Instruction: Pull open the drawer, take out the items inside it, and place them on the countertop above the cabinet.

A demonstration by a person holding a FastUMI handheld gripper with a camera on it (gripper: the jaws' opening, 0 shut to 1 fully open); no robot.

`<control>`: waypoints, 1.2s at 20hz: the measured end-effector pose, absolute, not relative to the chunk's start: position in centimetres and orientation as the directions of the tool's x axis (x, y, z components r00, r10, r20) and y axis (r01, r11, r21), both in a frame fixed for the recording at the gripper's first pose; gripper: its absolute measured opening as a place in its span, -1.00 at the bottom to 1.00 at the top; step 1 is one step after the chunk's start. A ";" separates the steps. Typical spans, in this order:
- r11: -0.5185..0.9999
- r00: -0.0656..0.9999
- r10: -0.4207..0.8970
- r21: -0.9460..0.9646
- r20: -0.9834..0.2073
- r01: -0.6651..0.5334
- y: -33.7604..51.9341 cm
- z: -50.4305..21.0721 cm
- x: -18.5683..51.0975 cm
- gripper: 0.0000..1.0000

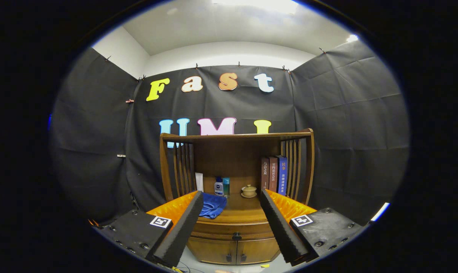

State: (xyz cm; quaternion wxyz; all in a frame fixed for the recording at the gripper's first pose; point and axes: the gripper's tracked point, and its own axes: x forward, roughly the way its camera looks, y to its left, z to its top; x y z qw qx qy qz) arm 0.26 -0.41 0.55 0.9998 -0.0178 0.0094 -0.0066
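Low in the frame the gripper (pixel 232 206) is spread wide and empty, its fingers framing a wooden cabinet (pixel 234 250) at centre, whose closed drawer (pixel 234 229) sits below a countertop (pixel 242 212) holding a blue cloth (pixel 212 206), bottles, a cup and books.

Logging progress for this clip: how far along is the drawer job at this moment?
Nothing looks done: the drawer sits flush and closed, its knob untouched. In hand: the gripper is open and empty, its fingers apart on either side of the cabinet front, short of the knob. The countertop holds a blue cloth. Pulling, emptying and placing remain.
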 end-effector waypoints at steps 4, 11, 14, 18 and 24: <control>0.999 0.999 -0.015 -0.032 -0.032 0.014 -0.6 -0.1 0.4 0.98; 1.000 0.999 -0.020 -0.010 -0.032 0.020 -1.2 -0.2 1.1 0.98; 1.000 0.999 -0.022 -0.019 -0.046 0.021 -1.3 -0.9 1.8 0.98; 1.000 0.997 -0.018 -0.018 -0.072 0.017 -1.3 -2.8 3.3 0.98; 0.999 0.991 -0.033 -0.019 -0.130 0.031 -1.9 -8.8 6.8 0.98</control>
